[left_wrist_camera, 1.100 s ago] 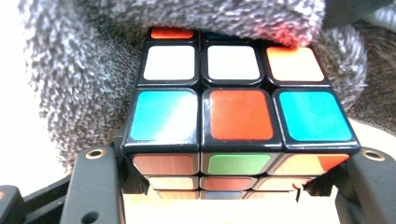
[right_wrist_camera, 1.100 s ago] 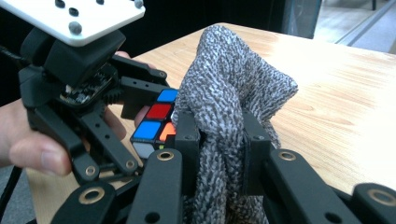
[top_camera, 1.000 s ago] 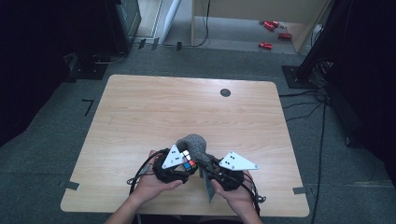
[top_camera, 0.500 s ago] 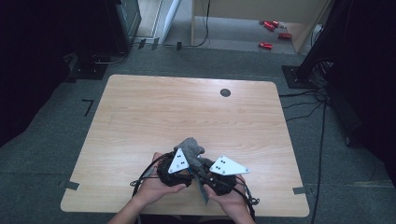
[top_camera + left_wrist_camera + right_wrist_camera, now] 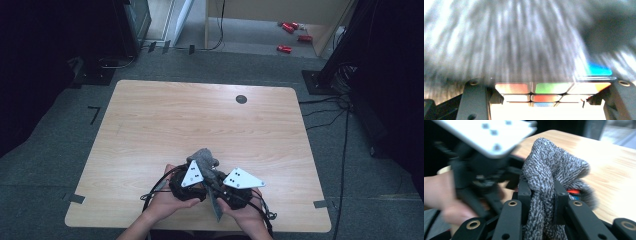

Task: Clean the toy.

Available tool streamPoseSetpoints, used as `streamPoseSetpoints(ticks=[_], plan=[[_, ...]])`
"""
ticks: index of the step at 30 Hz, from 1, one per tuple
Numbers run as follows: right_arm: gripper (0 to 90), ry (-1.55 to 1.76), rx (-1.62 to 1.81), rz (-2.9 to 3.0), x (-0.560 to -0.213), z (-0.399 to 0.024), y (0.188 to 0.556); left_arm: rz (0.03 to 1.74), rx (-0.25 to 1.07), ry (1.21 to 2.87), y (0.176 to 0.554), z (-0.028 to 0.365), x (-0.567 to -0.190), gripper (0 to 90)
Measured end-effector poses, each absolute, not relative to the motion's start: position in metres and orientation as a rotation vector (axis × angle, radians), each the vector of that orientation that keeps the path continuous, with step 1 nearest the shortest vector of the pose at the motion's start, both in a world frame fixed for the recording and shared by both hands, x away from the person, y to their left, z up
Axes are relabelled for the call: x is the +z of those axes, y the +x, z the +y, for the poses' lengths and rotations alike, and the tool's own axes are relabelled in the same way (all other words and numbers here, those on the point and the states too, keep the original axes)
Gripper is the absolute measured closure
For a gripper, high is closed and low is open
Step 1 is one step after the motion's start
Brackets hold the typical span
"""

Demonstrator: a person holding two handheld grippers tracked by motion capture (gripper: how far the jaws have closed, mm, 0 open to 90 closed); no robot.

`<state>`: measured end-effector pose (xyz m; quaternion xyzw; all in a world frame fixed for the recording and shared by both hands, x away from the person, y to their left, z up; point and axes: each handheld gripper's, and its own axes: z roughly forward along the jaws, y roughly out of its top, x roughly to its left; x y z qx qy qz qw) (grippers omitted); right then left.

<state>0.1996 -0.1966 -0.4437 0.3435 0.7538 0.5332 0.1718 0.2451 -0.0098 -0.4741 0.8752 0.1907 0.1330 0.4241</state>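
Near the table's front edge, my left gripper [image 5: 198,175] is shut on a colour-tiled puzzle cube [image 5: 549,91], one black jaw on each side of it. A grey knitted cloth [image 5: 202,157] lies over the cube's far side and appears as a blurred grey mass [image 5: 511,37] in the left gripper view. My right gripper [image 5: 541,192] is shut on a bunched fold of that cloth [image 5: 549,170]. A strip of the cube [image 5: 573,191] peeks out under the cloth. The left gripper's grey plate [image 5: 486,132] sits close on the left of the right gripper view.
The wooden table [image 5: 200,115] stretches away beyond both hands. A small black disc [image 5: 241,99] lies near its far edge. Red items [image 5: 287,49] lie on the floor behind, and cables [image 5: 340,120] run along the floor at the right.
My right gripper has shifted slightly left, closer to the left gripper, taking the cloth with it. The left gripper has held the cube nearly still.
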Motion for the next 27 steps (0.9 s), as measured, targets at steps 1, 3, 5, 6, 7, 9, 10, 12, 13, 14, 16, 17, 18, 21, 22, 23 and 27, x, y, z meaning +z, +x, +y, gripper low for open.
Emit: streamPoseSetpoints(ticks=[1, 3, 5, 6, 7, 9, 10, 12, 13, 14, 16, 17, 18, 21, 22, 23, 27], plan=[[75.1, 0.993, 1.514, 2.126, -0.444, -0.2, 0.201, 0.48, 0.337, 2.187, 0.246, -0.007, -0.473, 34.9], [75.2, 1.011, 1.516, 2.112, -0.444, -0.205, 0.203, 0.499, 0.337, 2.178, 0.249, -0.003, -0.473, 34.9], [75.2, 0.994, 1.515, 2.119, -0.443, -0.204, 0.201, 0.51, 0.334, 2.172, 0.25, -0.001, -0.473, 34.9], [75.2, 0.98, 1.52, 2.129, -0.443, -0.201, 0.2, 0.515, 0.33, 2.171, 0.25, -0.002, -0.473, 34.9], [75.3, 0.958, 1.528, 2.148, -0.443, -0.197, 0.198, 0.512, 0.328, 2.174, 0.25, -0.003, -0.474, 34.9], [75.3, 0.898, 1.524, 2.183, -0.445, -0.187, 0.193, 0.496, 0.327, 2.185, 0.248, -0.007, -0.476, 34.9], [75.3, 0.876, 1.51, 2.194, -0.445, -0.182, 0.19, 0.487, 0.326, 2.19, 0.246, -0.008, -0.477, 34.9], [75.3, 0.871, 1.499, 2.191, -0.446, -0.178, 0.189, 0.48, 0.321, 2.187, 0.245, -0.008, -0.477, 34.9], [75.3, 0.88, 1.507, 2.188, -0.446, -0.179, 0.19, 0.477, 0.319, 2.182, 0.245, -0.008, -0.477, 34.9], [75.2, 0.893, 1.519, 2.178, -0.446, -0.181, 0.191, 0.474, 0.32, 2.18, 0.245, -0.008, -0.476, 35.0], [75.2, 0.937, 1.526, 2.142, -0.445, -0.189, 0.196, 0.469, 0.328, 2.179, 0.245, -0.007, -0.475, 34.9], [75.3, 0.967, 1.524, 2.124, -0.445, -0.194, 0.198, 0.467, 0.334, 2.182, 0.246, -0.006, -0.474, 34.9], [75.3, 0.99, 1.527, 2.111, -0.445, -0.198, 0.2, 0.468, 0.339, 2.184, 0.247, -0.004, -0.474, 34.9], [75.4, 1.004, 1.531, 2.108, -0.444, -0.204, 0.201, 0.497, 0.343, 2.174, 0.252, 0.002, -0.472, 34.9], [75.4, 0.986, 1.532, 2.123, -0.444, -0.202, 0.2, 0.513, 0.341, 2.168, 0.253, 0.004, -0.473, 34.9], [75.4, 0.964, 1.535, 2.142, -0.444, -0.198, 0.198, 0.524, 0.338, 2.165, 0.254, 0.005, -0.473, 34.9], [75.4, 0.884, 1.538, 2.196, -0.446, -0.182, 0.191, 0.497, 0.33, 2.177, 0.249, -0.002, -0.475, 34.9]])
